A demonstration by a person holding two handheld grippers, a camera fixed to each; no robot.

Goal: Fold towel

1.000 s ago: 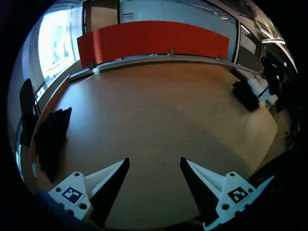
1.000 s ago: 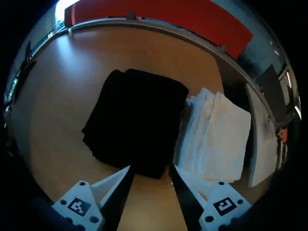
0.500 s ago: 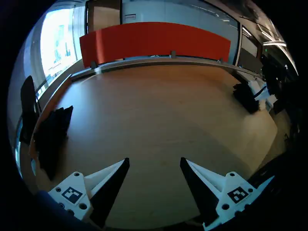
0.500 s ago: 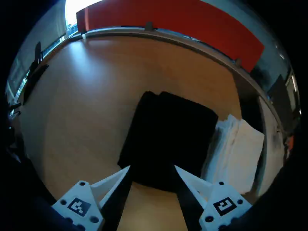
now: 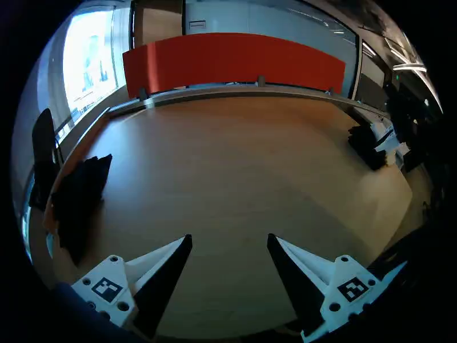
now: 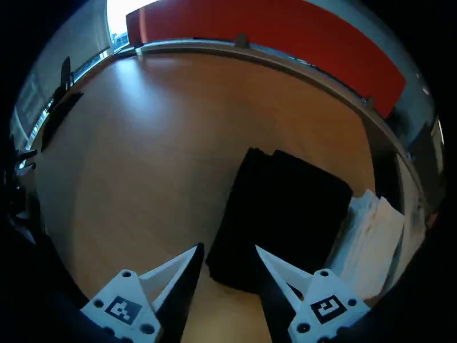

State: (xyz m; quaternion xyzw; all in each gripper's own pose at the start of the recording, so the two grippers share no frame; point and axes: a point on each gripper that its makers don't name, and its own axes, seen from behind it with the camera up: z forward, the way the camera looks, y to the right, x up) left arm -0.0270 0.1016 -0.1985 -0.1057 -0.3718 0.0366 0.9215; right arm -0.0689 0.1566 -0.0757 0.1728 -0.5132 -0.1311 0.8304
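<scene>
The wooden table (image 5: 240, 160) spreads wide before a red partition (image 5: 234, 57). A folded black towel (image 6: 280, 220) lies against a stack of white towels (image 6: 374, 240) (touching, it seems). The right gripper (image 6: 227, 251) hangs at the black towel's near edge, its 2 fingers parted and holding nothing. The left gripper (image 5: 228, 243) gapes wider, also empty.

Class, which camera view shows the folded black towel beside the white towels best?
The right gripper view: the black towel lies near and large on the wooden table, white towels alongside. The left gripper view shows what seems the same towel small and dark, far off at the table's right edge.
</scene>
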